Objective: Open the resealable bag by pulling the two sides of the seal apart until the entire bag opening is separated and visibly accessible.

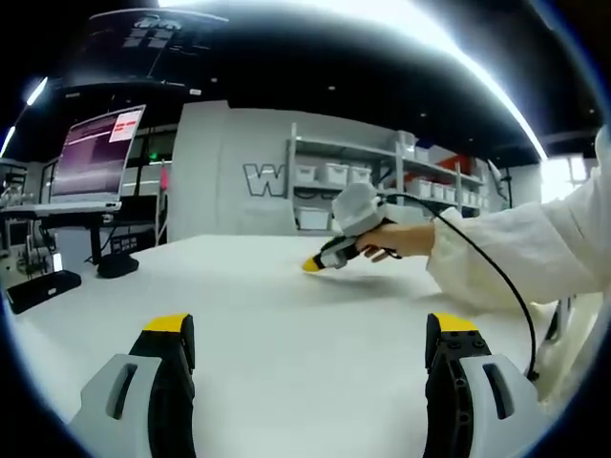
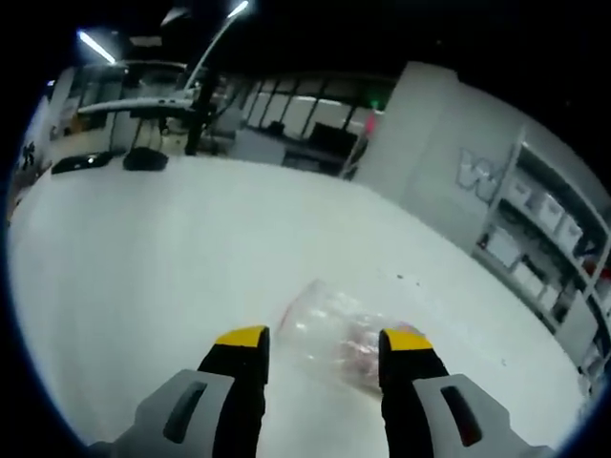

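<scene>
The right gripper view looks down on one resealable bag (image 2: 339, 345), clear and crumpled, lying flat on the white table (image 2: 162, 277). It sits just ahead of the right tool (image 2: 323, 355), between the lines of the two yellow-tipped jaws, which stand apart with nothing clamped. Something pinkish shows through the plastic, though the blur makes it hard to say what. Which end carries the seal cannot be told here.

The left gripper view shows the left tool (image 1: 310, 342), its two jaws also spread wide and empty over bare table (image 1: 286, 315). Farther across the surface, the right tool (image 1: 320, 262) comes in from the right, gripped by a hand (image 1: 393, 240) in a white sleeve (image 1: 520, 253), its yellow tip low to the table; a black cable (image 1: 496, 277) loops from it. From this angle its jaws cannot be read, and the bag is at most a faint sheen beneath the tip.

This view also takes in one open laptop (image 1: 91, 157) on a stand at the left and a shelving unit (image 1: 368, 186) holding several white bins against the back wall. The right gripper view shows the shelving (image 2: 549, 243) from the side.
</scene>
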